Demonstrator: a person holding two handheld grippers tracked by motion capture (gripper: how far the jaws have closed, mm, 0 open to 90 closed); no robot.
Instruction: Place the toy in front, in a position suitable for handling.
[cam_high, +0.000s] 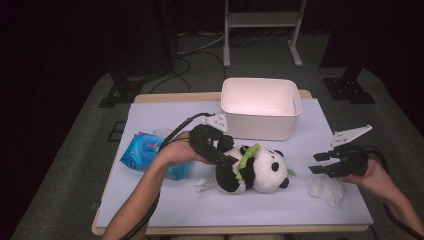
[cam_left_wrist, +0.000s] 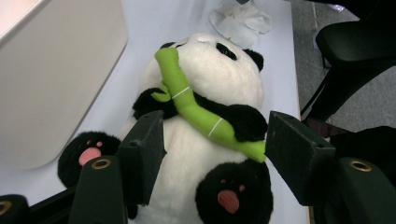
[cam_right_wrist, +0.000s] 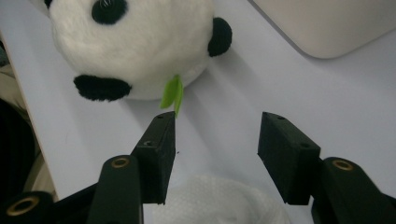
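Item: plush panda (cam_high: 255, 170), lying on its back mid-worktop (cam_high: 165, 200), in front of the white bin (cam_high: 260, 107), head toward my right. Handling, as I judge it: light, soft, squashy, unbreakable; pile may slip, so grip deep across the belly, not the green bamboo stalk (cam_left_wrist: 201, 116) sewn across its chest. My left gripper (cam_high: 220, 155): jaws apart, straddling the belly, pads seemingly not pressing. My right gripper (cam_high: 325, 165): jaws apart, empty, above the crumpled white tissue (cam_high: 326, 190), well short of the head. Also: blue packet (cam_high: 145, 152) behind my left hand, partly covered. Panda's underside hidden; small white tag near its feet unreadable.
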